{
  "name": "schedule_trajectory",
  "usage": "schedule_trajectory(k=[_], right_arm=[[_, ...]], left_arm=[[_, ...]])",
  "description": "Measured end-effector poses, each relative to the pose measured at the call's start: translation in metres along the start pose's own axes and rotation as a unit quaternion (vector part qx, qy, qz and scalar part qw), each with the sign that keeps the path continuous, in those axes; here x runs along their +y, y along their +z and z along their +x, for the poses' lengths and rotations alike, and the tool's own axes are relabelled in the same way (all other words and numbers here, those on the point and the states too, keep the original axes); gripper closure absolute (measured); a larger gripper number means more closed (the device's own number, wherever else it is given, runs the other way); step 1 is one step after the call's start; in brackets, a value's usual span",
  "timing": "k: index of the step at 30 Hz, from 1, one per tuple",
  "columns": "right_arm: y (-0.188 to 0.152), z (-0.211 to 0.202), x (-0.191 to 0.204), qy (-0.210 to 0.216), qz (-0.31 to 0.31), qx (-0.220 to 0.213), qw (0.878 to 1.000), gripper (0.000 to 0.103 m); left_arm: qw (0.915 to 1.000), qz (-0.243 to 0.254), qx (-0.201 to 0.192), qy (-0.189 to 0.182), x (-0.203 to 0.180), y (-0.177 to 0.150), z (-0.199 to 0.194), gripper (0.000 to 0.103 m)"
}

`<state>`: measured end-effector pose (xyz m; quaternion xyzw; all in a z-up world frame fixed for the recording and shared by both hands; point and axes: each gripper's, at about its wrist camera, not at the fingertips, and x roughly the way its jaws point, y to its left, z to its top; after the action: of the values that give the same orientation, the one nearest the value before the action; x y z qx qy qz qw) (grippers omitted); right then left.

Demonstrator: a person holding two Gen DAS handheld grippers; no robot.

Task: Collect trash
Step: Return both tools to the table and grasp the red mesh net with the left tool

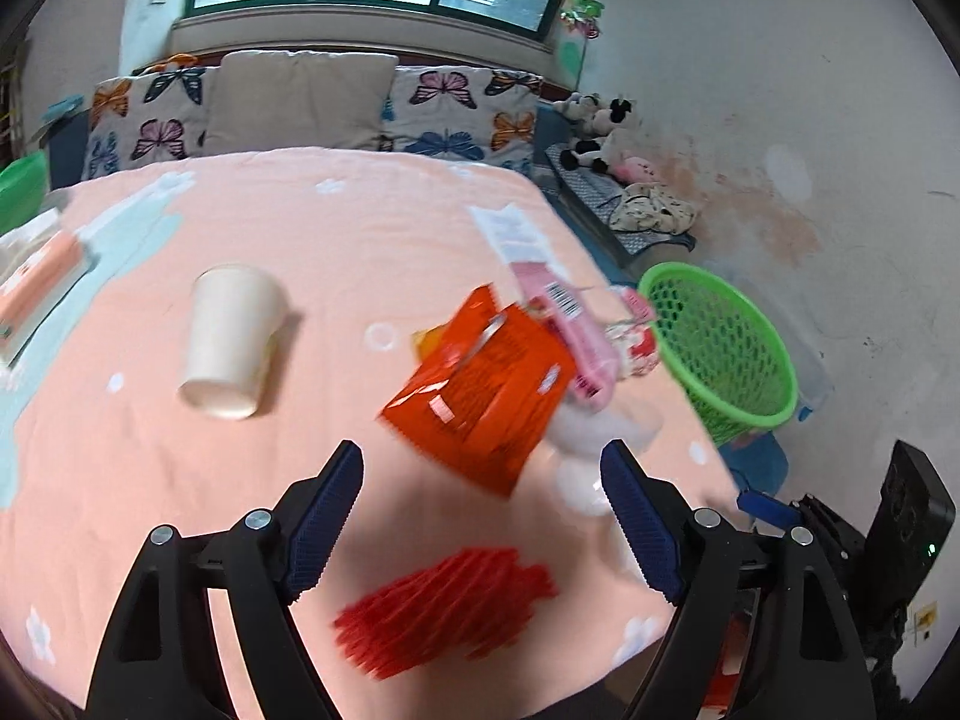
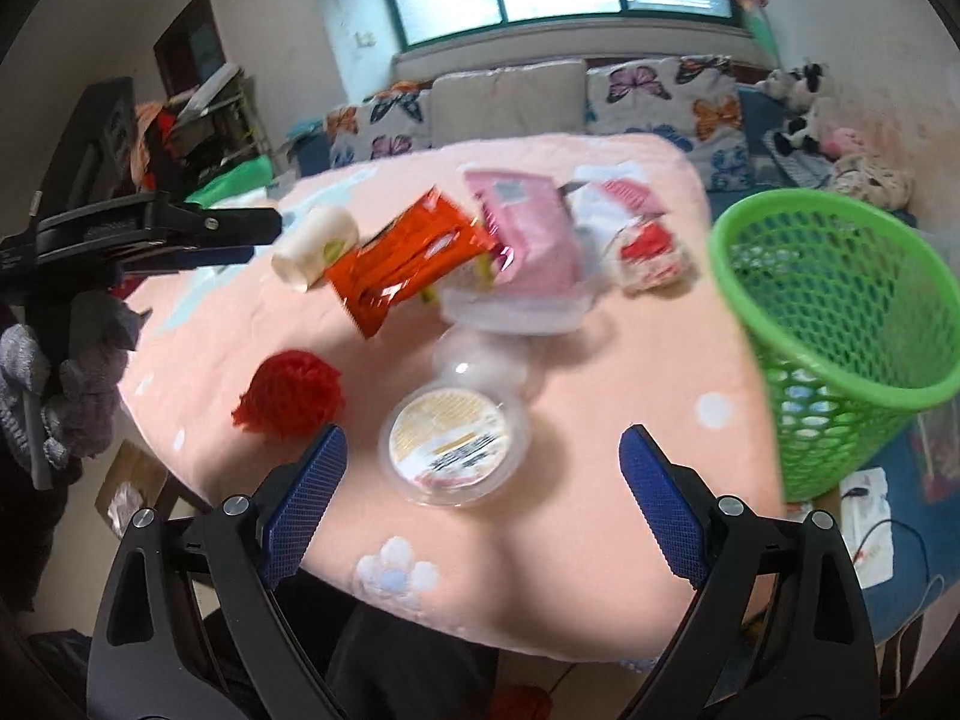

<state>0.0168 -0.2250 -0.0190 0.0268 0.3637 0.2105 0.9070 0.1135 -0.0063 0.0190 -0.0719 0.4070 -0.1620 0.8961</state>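
Observation:
Trash lies on a pink-clothed table (image 1: 180, 480). An orange snack packet (image 1: 480, 396) lies in the middle, a white paper cup (image 1: 231, 339) on its side to its left, a pink packet (image 1: 576, 330) behind it, and a red paper honeycomb ball (image 1: 450, 609) near the front edge. My left gripper (image 1: 483, 519) is open and empty above the red ball. My right gripper (image 2: 483, 504) is open and empty over a clear plastic cup with a printed lid (image 2: 453, 444). The orange packet (image 2: 408, 264), pink packet (image 2: 528, 234) and red ball (image 2: 291, 399) also show in the right wrist view.
A green mesh basket (image 2: 840, 324) stands beside the table's right edge; it also shows in the left wrist view (image 1: 720, 348). A sofa with butterfly cushions (image 1: 300, 102) lies behind. A tissue pack (image 1: 36, 282) sits at the table's left. The left gripper (image 2: 180, 228) shows at left.

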Motion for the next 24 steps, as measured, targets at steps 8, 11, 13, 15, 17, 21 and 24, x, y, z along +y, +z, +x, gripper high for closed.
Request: schedule_trajectory(k=[8,11,13,15,17,21,24], right_arm=[[-0.009,0.029,0.014,-0.004,-0.014,0.028,1.000,0.011],[-0.009,0.035,0.013,-0.007,-0.008,0.031,0.999,0.013],[-0.009,0.036,0.012,-0.009,-0.003,0.031,0.999,0.014],[-0.008,0.039,0.011,-0.009,-0.001,0.033,0.999,0.016],[-0.007,0.042,0.011,-0.011,0.000,0.037,0.999,0.018],[-0.006,0.045,0.013,-0.012,-0.003,0.039,0.999,0.022],[-0.007,0.046,0.015,-0.013,-0.005,0.043,0.999,0.029]], left_arm=[[0.9997,0.011,0.023,0.008,0.022,-0.037,0.000,0.024],[0.9994,0.019,0.026,0.007,0.024,-0.046,0.001,0.024],[0.9992,0.029,0.028,0.003,0.024,-0.052,0.001,0.023],[0.9987,0.041,0.029,0.001,0.021,-0.056,0.002,0.020],[0.9980,0.056,0.030,0.002,0.017,-0.060,0.003,0.019],[0.9966,0.075,0.035,-0.001,0.010,-0.064,0.009,0.017],[0.9957,0.084,0.038,-0.007,0.006,-0.066,0.013,0.016]])
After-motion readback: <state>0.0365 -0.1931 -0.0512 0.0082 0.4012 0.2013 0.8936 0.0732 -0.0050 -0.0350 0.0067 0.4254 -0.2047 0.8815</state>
